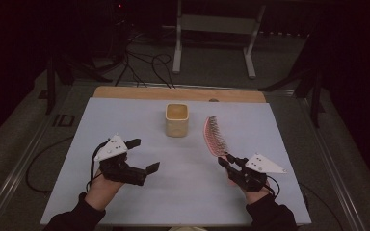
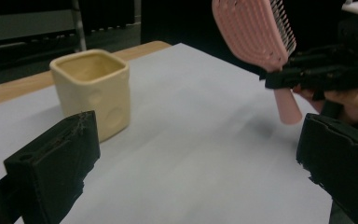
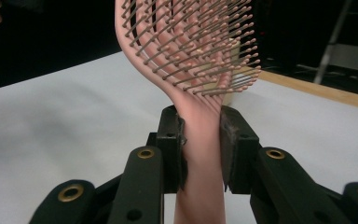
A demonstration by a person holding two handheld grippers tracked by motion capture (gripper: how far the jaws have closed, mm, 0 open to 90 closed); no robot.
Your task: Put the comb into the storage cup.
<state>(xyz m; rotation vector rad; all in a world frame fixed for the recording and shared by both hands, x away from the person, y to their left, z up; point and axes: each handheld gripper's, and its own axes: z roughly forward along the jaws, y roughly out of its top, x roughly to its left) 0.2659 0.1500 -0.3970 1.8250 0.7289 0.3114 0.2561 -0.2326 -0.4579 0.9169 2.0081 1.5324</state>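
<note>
From the high view, I've got the pink plastic vented hairbrush (image 1: 212,136) held up by its handle in my right gripper (image 1: 227,162), bristles facing right, head pointing away toward the square cream ceramic cup (image 1: 177,120) that sits mid-table on the pale blue-grey mat (image 1: 125,120). My left gripper (image 1: 143,155) hangs over the mat with its jaws spread wide and nothing between them.

Left gripper view: same story, both black jaws far apart with bare mat between. The cup (image 2: 94,88) is just past the left jaw, and the brush (image 2: 258,35) is off the table at upper right, handle end poking down below the right gripper (image 2: 279,79).

Right gripper view: jaws clamped on the neck of the brush (image 3: 200,126), right where handle meets head, pads flat on both sides. I'd guess the brush is light and stiff but smooth plastic, so it could swivel in the pads. Neck grip looks decent; I wouldn't grab the bristles, they flex. The cup looks heavier and chippable, so go in gently.
</note>
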